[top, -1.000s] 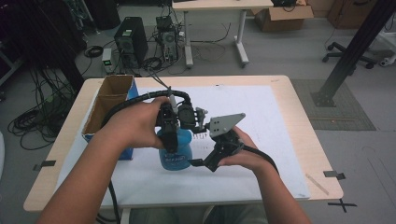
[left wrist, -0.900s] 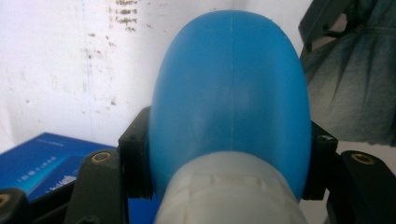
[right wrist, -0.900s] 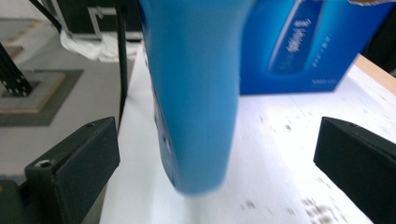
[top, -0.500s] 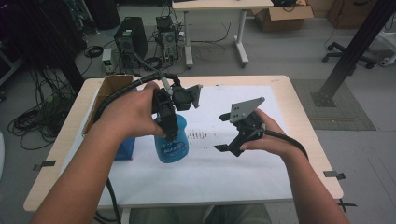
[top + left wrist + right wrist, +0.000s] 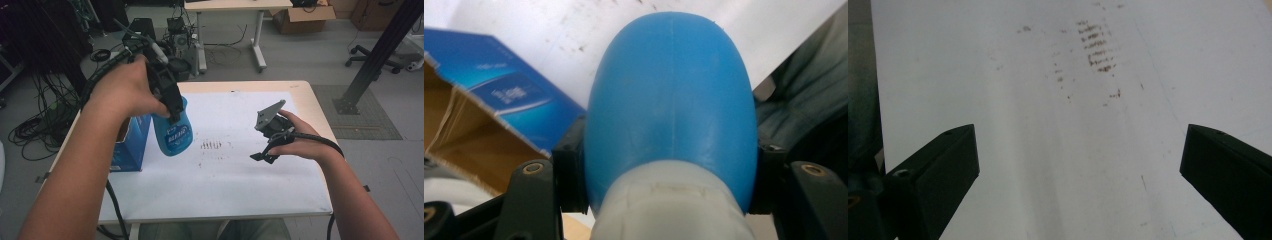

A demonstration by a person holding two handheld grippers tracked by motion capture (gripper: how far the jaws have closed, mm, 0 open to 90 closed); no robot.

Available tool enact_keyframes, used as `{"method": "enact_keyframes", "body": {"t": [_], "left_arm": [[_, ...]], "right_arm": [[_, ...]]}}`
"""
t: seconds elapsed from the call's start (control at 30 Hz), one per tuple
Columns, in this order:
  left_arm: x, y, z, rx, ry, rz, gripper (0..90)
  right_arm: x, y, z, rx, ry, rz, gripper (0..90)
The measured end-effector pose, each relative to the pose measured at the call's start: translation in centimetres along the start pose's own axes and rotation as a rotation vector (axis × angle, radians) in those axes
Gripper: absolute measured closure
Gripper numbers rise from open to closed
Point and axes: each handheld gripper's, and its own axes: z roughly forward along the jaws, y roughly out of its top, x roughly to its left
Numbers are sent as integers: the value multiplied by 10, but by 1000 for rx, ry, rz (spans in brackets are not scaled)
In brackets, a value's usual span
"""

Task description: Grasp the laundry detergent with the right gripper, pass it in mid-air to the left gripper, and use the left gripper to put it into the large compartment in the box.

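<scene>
Blue bottle now lifted off the white sheet in clamped left tongs; right tongs apart, empty.

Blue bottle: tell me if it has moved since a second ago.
Yes. The blue bottle has risen off the white sheet and shifted left toward the blue box.

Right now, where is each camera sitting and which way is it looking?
High view: above the person's side, facing forward and down at the white-covered table; both forearms, the left gripper and the right gripper show.
Left gripper view: rides the left gripper, looking along its jaws shut on the blue plastic bottle, with the blue cardboard box beside.
Right gripper view: rides the right gripper, looking down past its open jaws at the white sheet's brown marks.
Shared: high and right gripper views both show those marks; high and left gripper views both show the bottle.
</scene>
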Motion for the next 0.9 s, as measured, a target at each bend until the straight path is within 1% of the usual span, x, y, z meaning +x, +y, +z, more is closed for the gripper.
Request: {"method": "enact_keyframes", "body": {"t": [0.03, 0.07, 0.13, 0.2, 0.23, 0.27, 0.4, 0.5, 0.6, 0.73, 0.77, 0.83, 0.9], "left_arm": [[4, -2, -7, -11, -2, -27, 381], [7, -3, -10, -11, -2, -40, 381], [14, -6, -21, -23, -3, -93, 381], [19, -8, -26, -27, -3, -125, 381], [23, -10, -30, -27, -4, -153, 381], [25, -11, -33, -26, -3, -166, 381], [40, -16, -43, -27, -7, -269, 381], [50, -21, -49, -27, 5, -321, 381], [62, -26, -54, -33, -3, -376, 381], [76, -34, -58, -44, -14, -424, 381], [80, -37, -60, -52, -17, -445, 381], [87, -41, -62, -62, -18, -468, 381], [94, -46, -64, -66, -18, -499, 381]], "right_arm": [[-1, -1, 0, 12, 3, -3, 27], [-2, -2, 0, 24, 3, 0, 27], [-3, -4, -1, 37, 0, -5, 27], [-4, -6, -3, 55, -3, -10, 28], [-4, -6, -4, 63, -6, -8, 28], [-4, -7, -5, 71, -9, -9, 28], [-4, -9, -7, 86, -10, -12, 29], [-4, -11, -8, 99, -13, -12, 29], [-4, -13, -9, 101, -14, -10, 29], [-3, -15, -10, 89, -11, 0, 29], [-4, -16, -9, 91, -11, 0, 29], [-4, -19, -9, 95, -10, 11, 29], [-5, -21, -9, 96, -11, 18, 29]]}}
